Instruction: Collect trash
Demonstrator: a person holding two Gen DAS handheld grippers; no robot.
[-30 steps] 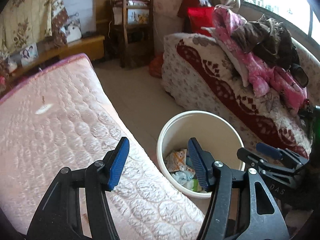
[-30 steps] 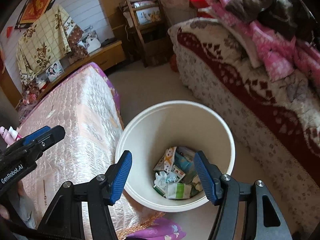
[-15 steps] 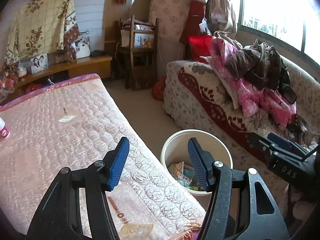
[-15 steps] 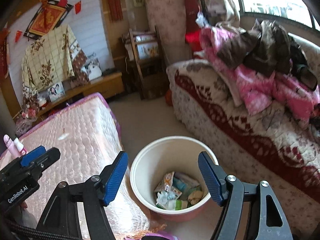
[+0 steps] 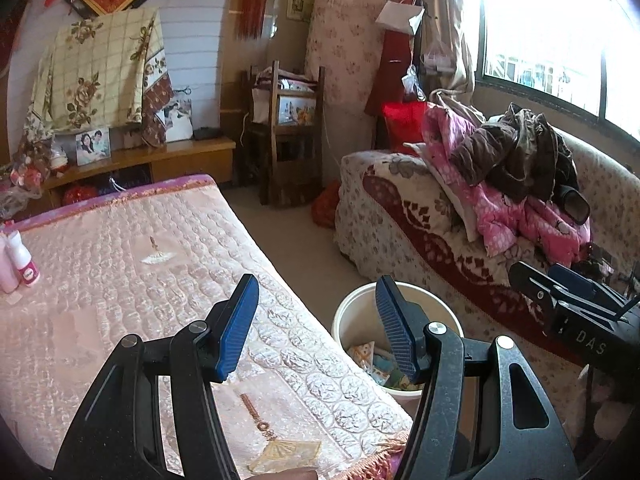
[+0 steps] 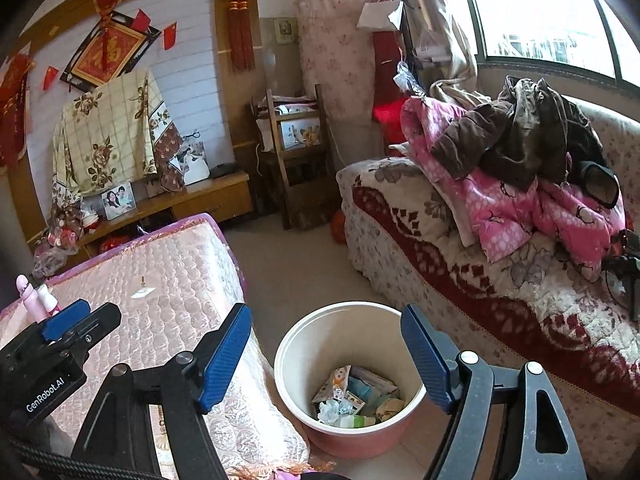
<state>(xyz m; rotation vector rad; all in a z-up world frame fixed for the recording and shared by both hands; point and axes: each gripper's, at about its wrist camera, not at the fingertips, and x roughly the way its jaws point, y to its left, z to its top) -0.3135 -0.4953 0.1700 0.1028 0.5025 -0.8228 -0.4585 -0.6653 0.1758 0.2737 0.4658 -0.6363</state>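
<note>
Both my grippers are spread wide and hold nothing: the left gripper [image 5: 316, 326] hangs over the edge of the bed [image 5: 120, 280], the right gripper [image 6: 326, 356] above the bin [image 6: 294, 354]. The bin stands on the floor between the bed and the sofa [image 6: 460, 280], with trash [image 6: 354, 396] lying loose at its bottom. It looks like wrappers, crumpled paper and a small carton: light, soft, easily crushed, perhaps slick where it is foil. I judge any further scrap is best pinched across a crumpled fold, not a flat face. Two small bottles [image 5: 18, 260] stand at the bed's far side.
</note>
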